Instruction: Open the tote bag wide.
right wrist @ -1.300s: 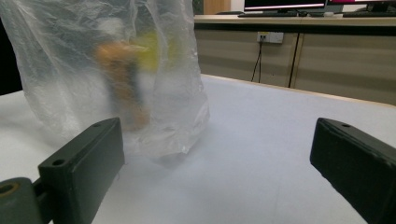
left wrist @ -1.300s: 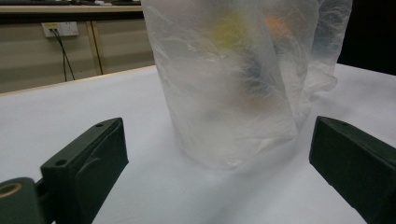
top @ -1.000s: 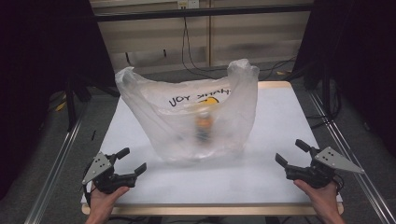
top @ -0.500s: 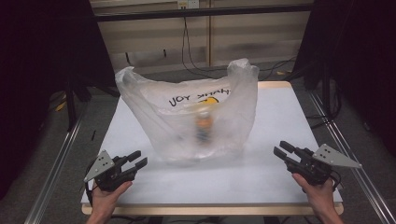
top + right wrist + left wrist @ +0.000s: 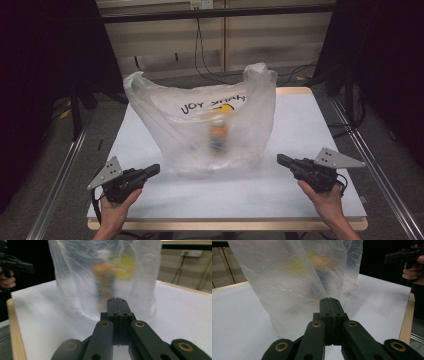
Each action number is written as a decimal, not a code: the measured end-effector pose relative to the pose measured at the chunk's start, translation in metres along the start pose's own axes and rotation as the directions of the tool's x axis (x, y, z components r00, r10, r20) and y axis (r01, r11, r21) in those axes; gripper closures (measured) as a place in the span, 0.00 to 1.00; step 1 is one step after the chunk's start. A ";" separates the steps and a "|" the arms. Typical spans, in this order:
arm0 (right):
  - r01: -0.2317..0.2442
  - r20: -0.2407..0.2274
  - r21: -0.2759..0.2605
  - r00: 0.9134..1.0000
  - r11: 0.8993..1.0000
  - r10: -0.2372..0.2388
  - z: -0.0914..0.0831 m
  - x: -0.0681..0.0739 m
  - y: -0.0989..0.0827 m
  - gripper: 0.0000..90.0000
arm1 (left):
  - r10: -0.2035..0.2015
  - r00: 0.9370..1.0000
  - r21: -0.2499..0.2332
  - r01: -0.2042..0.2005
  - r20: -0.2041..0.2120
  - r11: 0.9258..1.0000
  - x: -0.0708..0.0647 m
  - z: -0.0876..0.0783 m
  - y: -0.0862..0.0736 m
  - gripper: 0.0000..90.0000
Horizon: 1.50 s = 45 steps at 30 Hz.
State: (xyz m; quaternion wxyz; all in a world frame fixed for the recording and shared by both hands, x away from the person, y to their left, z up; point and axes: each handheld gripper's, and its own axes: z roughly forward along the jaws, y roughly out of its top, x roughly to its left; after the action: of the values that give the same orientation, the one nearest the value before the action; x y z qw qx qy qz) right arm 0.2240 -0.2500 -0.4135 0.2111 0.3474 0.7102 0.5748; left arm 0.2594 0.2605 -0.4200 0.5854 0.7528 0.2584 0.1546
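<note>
The bag stands upright mid-table, handles up, with a bottle dimly visible inside. Your left gripper and right gripper lie low at either side of the bag's base, near it but apart from it; the jaws of both have just been closing and now meet with nothing between them. Judged step: approaching the bag. To do it well, spread the jaws before contact, take each handle loop rather than the thin side wall, and move both hands evenly so the bottle stays upright.
</note>
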 end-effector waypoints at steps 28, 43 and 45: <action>0.020 -0.120 -0.119 0.992 0.993 -0.034 0.051 0.014 0.098 1.00 | 0.011 0.987 -0.071 0.001 0.160 0.997 -0.007 0.046 0.068 1.00; 0.042 -0.110 -0.136 0.992 0.990 -0.057 0.080 0.018 0.137 1.00 | 0.039 0.993 -0.133 -0.024 0.110 0.991 0.011 0.060 0.113 1.00; 0.040 -0.112 -0.138 0.992 0.990 -0.056 0.082 0.018 0.139 1.00 | 0.043 0.994 -0.131 -0.029 0.105 0.991 0.011 0.062 0.116 1.00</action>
State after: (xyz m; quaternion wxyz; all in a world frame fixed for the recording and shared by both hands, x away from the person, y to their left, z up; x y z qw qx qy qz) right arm 0.3045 -0.1679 -0.2982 0.2066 0.2812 0.6887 0.6356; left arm 0.3258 0.1963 -0.3253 0.6430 0.7251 0.2022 0.1409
